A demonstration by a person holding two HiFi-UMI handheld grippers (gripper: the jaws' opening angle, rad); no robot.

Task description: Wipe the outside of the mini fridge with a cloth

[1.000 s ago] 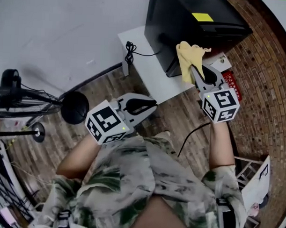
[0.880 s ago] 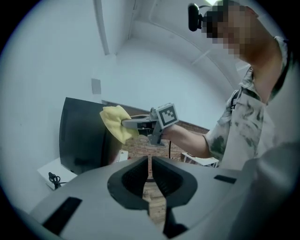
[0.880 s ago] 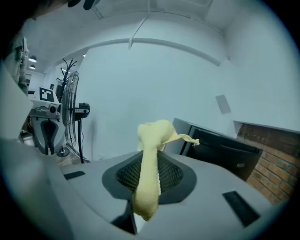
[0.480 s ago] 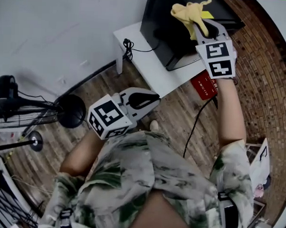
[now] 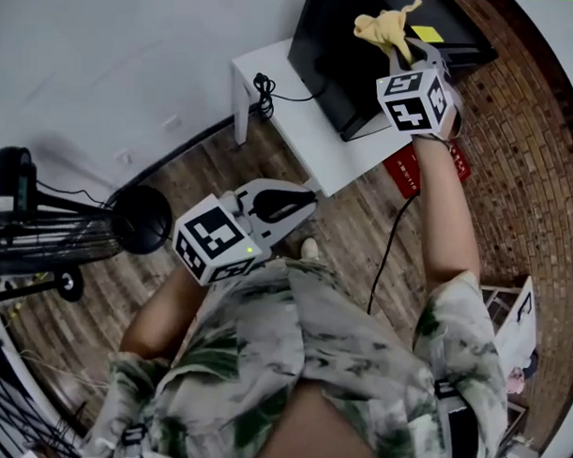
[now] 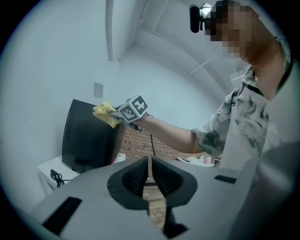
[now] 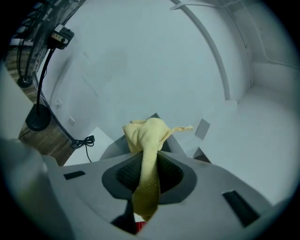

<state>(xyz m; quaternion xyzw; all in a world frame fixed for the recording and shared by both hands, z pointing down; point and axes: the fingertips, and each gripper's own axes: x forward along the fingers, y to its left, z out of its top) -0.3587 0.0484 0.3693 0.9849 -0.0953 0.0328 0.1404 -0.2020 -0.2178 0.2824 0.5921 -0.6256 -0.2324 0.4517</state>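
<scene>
The right gripper (image 7: 147, 159) had its jaws closed on a yellow cloth (image 7: 146, 135). One strip of the cloth ran down between the pads, and the rest bunched into a lump past the fingertips. In the head view that lump was up against the top of the black fridge (image 5: 335, 61), near its front edge and close to the yellow label (image 5: 427, 34) on the fridge top. The right arm was stretched out towards the fridge, with the marker cube over the front of the fridge.

The left gripper (image 6: 149, 165) had its jaws together, with only a thin slit between the pads and nothing held in them. It was held well back from the fridge, low and close to the person's body, with its jaws pointing towards the fridge.

The fridge stood on a low white table (image 5: 299, 130). A coiled black cable (image 5: 263, 89) lay on the table to the left of the fridge. A red box (image 5: 402, 171) lay on the floor at the table's edge, in front of the fridge. The floor (image 5: 199, 178) was wooden planks in front and to the left of the fridge, and brick-patterned to its right. A black round stand base (image 5: 141, 218) sat on the planks far to the left of the fridge.
</scene>
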